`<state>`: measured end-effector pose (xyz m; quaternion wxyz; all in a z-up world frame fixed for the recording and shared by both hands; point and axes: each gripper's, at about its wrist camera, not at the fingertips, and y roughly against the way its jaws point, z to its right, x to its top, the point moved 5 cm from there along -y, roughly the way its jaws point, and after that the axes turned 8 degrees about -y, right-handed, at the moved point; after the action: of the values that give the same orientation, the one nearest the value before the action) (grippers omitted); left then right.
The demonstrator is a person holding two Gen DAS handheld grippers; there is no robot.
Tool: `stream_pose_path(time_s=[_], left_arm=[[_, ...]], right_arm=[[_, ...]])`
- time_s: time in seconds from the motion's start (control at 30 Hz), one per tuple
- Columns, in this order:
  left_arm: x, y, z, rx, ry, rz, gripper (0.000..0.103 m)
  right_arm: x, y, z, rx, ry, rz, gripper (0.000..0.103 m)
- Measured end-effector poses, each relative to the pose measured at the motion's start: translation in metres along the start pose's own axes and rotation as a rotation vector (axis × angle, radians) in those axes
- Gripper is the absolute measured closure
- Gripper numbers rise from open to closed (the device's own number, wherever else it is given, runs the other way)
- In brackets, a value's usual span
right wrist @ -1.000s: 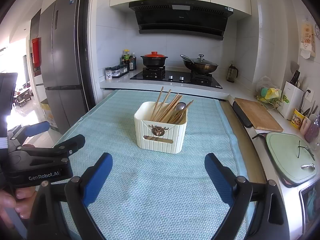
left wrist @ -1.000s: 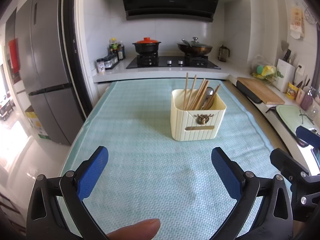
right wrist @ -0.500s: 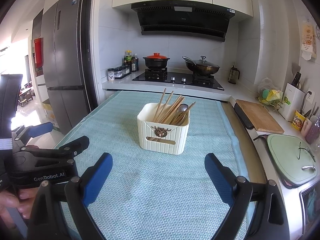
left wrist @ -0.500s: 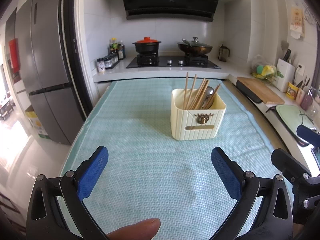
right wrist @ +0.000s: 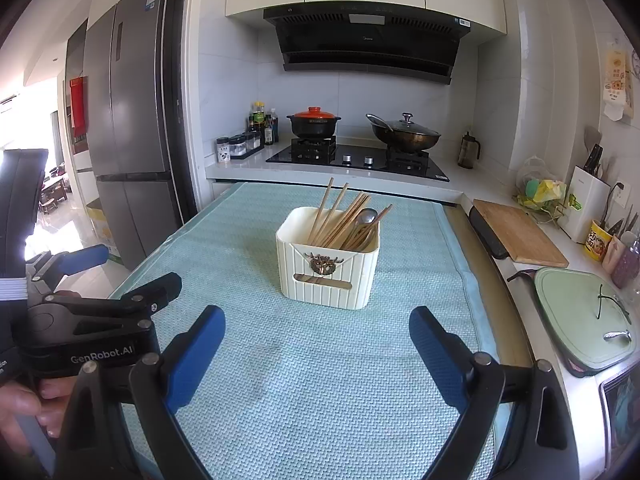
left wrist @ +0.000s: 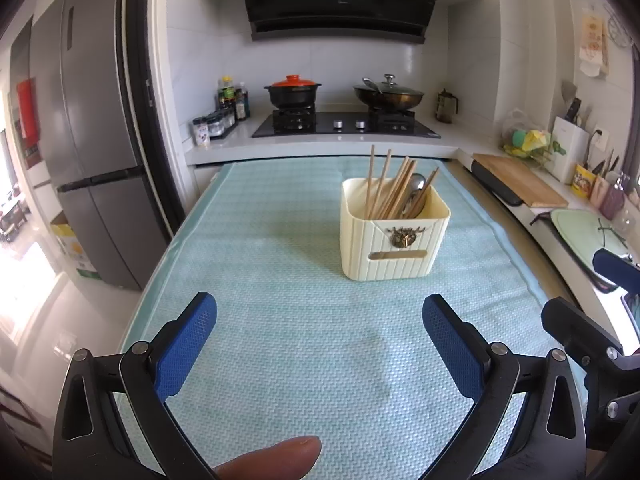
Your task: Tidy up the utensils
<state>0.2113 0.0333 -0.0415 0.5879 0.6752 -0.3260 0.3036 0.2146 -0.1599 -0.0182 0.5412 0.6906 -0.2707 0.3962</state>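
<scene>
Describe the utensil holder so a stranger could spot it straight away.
Start at the teal mat covering the table in front of the stove. The holder is the cream ribbed box standing alone on it, with a bronze ornament on its front, chopsticks and a metal spoon sticking out.

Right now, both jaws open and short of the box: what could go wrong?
1. The chopsticks lean crossed over the spoon; pulling one could drag others out.
2. The box sits loose on the cloth; a sideways pull might tip it.
3. The two grippers are close together and could collide.
</scene>
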Motion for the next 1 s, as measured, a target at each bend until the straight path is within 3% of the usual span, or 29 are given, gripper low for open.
stream_pose_path(time_s=[1.0], left_arm=[[0.0024, 0.0011, 0.0033, -0.005, -0.009, -0.001, 0.000]], right_arm=[[-0.0004, 0.0007, 0.0001, 0.001, 0.001, 0.002, 0.008]])
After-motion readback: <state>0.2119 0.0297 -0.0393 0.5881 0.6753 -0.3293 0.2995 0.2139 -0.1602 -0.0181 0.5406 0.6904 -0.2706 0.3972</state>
